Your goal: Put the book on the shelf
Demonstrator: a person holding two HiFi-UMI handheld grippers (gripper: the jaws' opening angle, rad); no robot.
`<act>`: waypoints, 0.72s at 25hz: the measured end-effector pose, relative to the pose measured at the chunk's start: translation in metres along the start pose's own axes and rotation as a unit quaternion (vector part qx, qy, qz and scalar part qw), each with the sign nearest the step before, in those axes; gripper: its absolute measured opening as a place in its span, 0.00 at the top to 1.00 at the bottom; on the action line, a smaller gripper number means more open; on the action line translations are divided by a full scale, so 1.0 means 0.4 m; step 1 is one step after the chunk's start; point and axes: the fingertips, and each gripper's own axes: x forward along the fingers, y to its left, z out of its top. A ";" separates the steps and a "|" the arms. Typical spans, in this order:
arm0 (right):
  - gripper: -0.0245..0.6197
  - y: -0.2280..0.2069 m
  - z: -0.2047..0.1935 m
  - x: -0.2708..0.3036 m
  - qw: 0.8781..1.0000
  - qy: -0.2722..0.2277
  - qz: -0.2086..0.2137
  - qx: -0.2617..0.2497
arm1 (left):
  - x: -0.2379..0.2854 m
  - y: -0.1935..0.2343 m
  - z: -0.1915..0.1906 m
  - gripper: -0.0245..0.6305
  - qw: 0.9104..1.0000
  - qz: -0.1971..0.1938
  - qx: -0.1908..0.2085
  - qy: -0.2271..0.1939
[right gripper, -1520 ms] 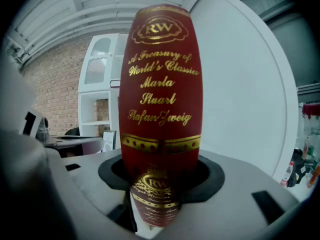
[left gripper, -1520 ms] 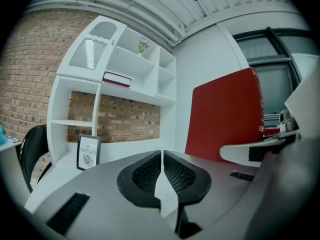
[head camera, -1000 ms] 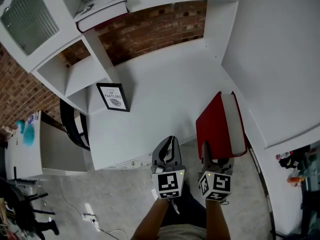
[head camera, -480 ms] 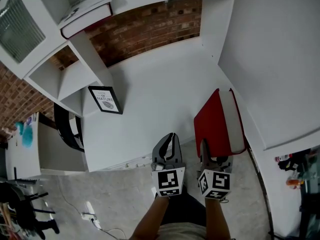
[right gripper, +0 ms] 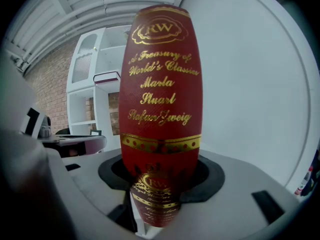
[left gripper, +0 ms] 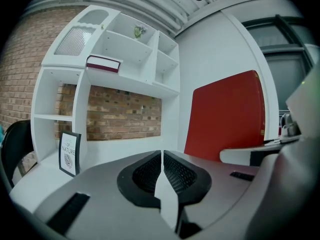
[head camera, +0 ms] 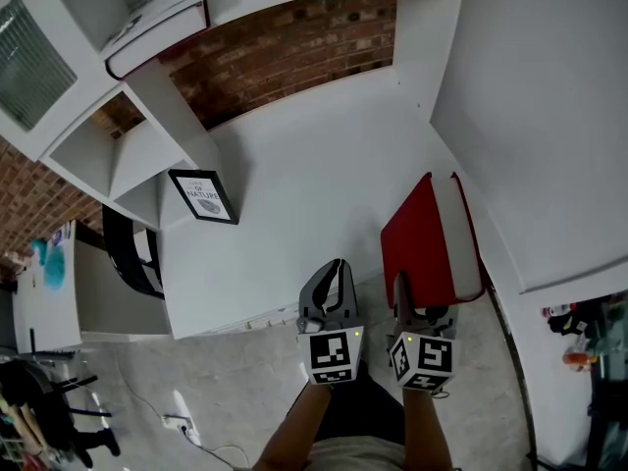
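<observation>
My right gripper (head camera: 416, 298) (right gripper: 160, 184) is squeezing a big red book (head camera: 420, 245) (right gripper: 160, 84) by the bottom of its spine. The book stands up tall between the jaws, with the spine facing me. The spine is bright red with a bumpy skin and shiny gold letters. At the top is a gold crest with "RW", then curly writing that says "A Treasury of World's Classics", and lower down the name "Stefan Zweig". Under that runs a gold band with little dots. From above I see the flat red cover and the white pages (head camera: 459, 234) beside it. The book is at the front right part of the white tabletop (head camera: 304, 184), close to the white wall on the right. I cannot tell if its bottom touches the tabletop. My left gripper (head camera: 339, 271) (left gripper: 162, 156) is just beside the right one, pressed shut with nothing in it. Far across the tabletop, on the left, is the white shelf (head camera: 147, 155) (left gripper: 125, 79). Another book (head camera: 157, 29) (left gripper: 102, 63) lies flat on one of its boards. A small framed sign (head camera: 203, 196) (left gripper: 69, 153) leans at the foot of the shelf. A brick wall (head camera: 294, 47) is behind it all.
</observation>
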 end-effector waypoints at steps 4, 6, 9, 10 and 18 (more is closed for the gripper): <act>0.59 -0.010 0.014 0.036 1.000 0.001 -0.005 0.003 | 0.041 0.004 0.005 0.92 1.000 -0.004 0.000 0.001; 0.59 -0.014 0.035 0.058 1.000 0.002 -0.010 0.011 | 0.068 0.006 0.009 0.92 1.000 -0.006 -0.001 0.001; 0.59 -0.028 0.039 0.093 1.000 0.002 -0.010 0.007 | 0.108 0.008 0.016 0.92 1.000 -0.009 -0.001 0.001; 0.59 -0.033 0.036 0.107 1.000 0.002 -0.009 0.005 | 0.122 0.011 0.019 0.92 1.000 -0.009 -0.001 0.001; 0.59 -0.053 0.078 0.213 1.000 0.000 -0.011 0.003 | 0.231 0.039 0.046 0.92 1.000 -0.009 -0.003 0.002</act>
